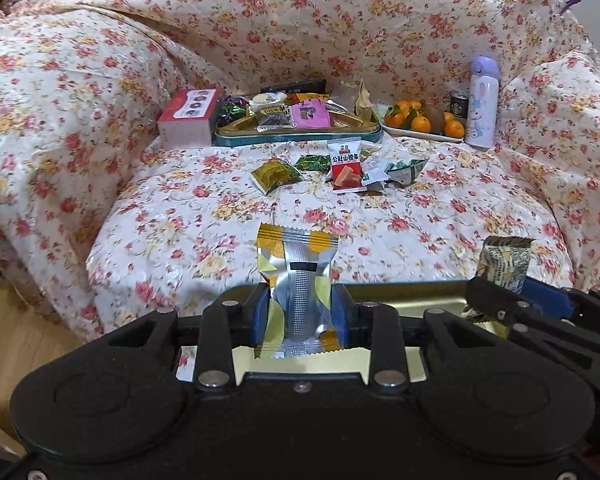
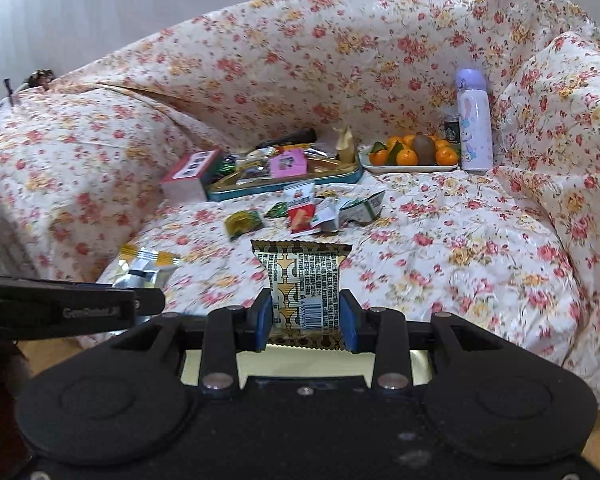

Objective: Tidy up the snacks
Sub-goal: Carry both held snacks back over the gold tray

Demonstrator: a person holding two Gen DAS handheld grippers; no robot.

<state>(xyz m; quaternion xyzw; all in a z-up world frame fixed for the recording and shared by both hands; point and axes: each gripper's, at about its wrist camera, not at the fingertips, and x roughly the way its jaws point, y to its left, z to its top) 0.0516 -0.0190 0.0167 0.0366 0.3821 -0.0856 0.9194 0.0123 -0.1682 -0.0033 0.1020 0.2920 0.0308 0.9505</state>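
My left gripper (image 1: 300,312) is shut on a silver and yellow snack packet (image 1: 300,280), held upright over a gold tray (image 1: 400,296) just below it. My right gripper (image 2: 306,322) is shut on a gold and brown patterned snack packet (image 2: 304,280), also over a gold tray (image 2: 300,364). Each held packet shows in the other view: the patterned one (image 1: 504,260) at the right, the silver one (image 2: 144,266) at the left. Loose snacks lie on the sofa seat: a red packet (image 1: 344,164), a gold-green packet (image 1: 276,176), green-white packets (image 1: 404,168). A teal tin tray (image 1: 296,136) of snacks stands behind.
A red and white box (image 1: 188,116) stands left of the tin. A white plate of oranges and a kiwi (image 1: 424,120), a small dark can (image 1: 458,104) and a purple-capped bottle (image 1: 482,104) stand at the back right. The sofa (image 1: 460,220) has a floral cover; wooden floor lies at left.
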